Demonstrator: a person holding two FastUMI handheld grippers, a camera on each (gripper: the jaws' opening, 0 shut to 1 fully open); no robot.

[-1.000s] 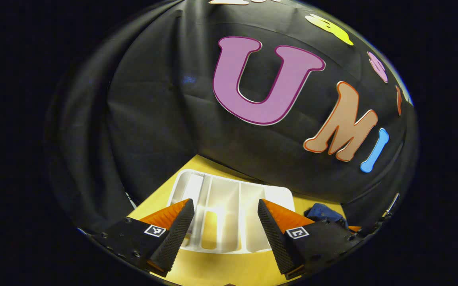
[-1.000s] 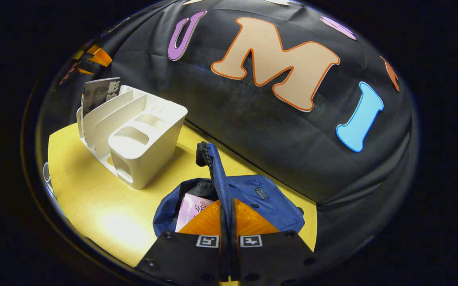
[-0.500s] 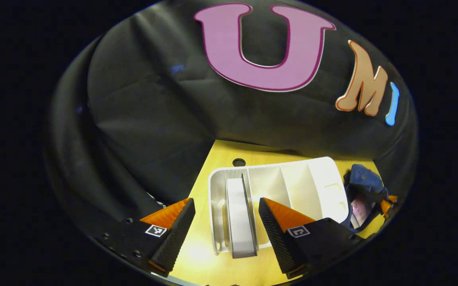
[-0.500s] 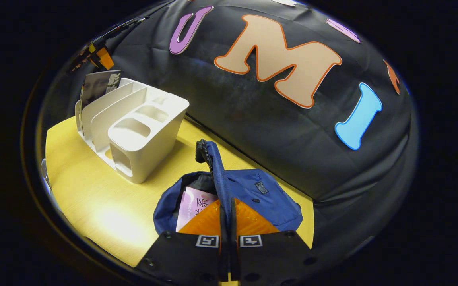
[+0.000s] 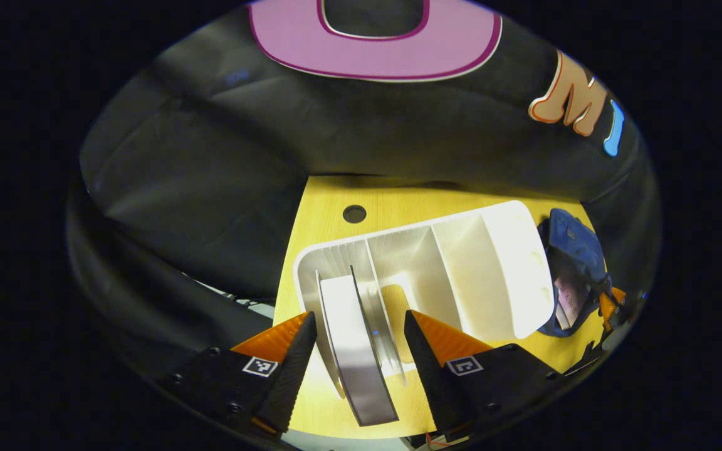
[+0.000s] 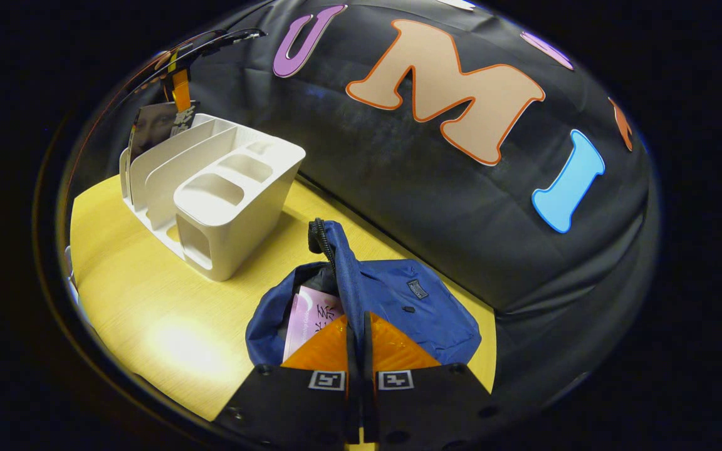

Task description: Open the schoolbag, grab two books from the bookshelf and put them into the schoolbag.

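right gripper [image 6: 357,332]: nearest in the right gripper view, at 6 o'clock; its two fingers were pressed together on the raised edge of the schoolbag's flap.
schoolbag [image 6: 423,307]: blue, lay on the yellow table [image 6: 148,313] just beyond those fingers, its mouth open toward 9 o'clock.
pink book [image 6: 311,313]: sat inside the bag's open mouth, partly showing.
left gripper [image 5: 357,351]: at 6 o'clock in the left gripper view, fingers spread apart, one on each side of a standing book, not touching it as far as i could tell.
standing book [image 5: 355,344]: upright in the end slot of the bookshelf, its edge pointing up between the spread fingers.
bookshelf [image 5: 492,275]: white, divided into compartments, stood on the table; from the right gripper view it was at 10 o'clock, well apart from the bag.
table hole [image 5: 354,213]: round, at 12 o'clock beyond the shelf, near the black cloth wall.
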